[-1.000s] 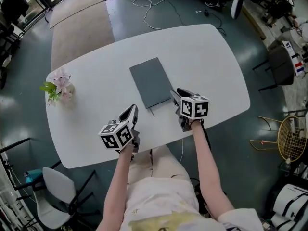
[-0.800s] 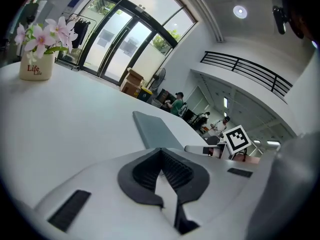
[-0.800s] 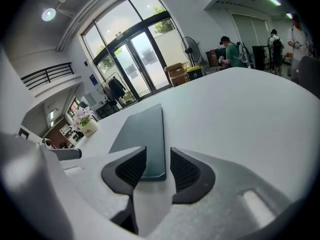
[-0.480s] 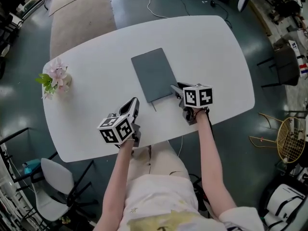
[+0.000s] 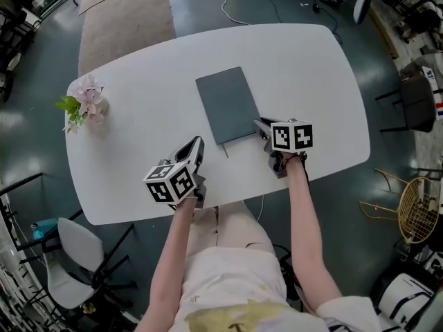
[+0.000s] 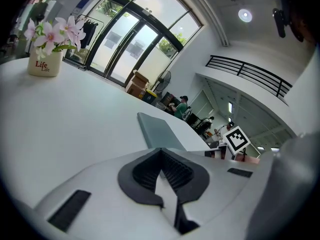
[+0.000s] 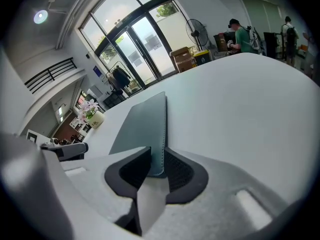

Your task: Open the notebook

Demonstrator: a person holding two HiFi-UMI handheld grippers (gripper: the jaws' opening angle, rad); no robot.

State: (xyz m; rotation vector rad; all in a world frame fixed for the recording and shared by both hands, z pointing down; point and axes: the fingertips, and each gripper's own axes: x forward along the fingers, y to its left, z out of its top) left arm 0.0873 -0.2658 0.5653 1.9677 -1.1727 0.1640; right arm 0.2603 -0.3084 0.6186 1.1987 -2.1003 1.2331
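- At the near right corner of the notebook point(image 5: 226, 104), flat and closed mid-worktop point(image 5: 311, 81): jaws of right hand-held gripper point(image 5: 261, 126) just narrowed, now pinching that corner.
- Left hand-held gripper point(image 5: 197, 146): pressed together, empty, apart from notebook.
- Likely next: lifting the cover.

notebook point(image 5: 225, 106) central on table point(image 5: 311, 68); flower pot point(image 5: 88, 108) at left end; right gripper point(image 5: 257, 124) at notebook's near-right corner

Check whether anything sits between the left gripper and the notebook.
Nothing visible does. Only bare table lies between the left gripper and the near edge of the notebook. The flowers stand well off to the left, at the table's end.
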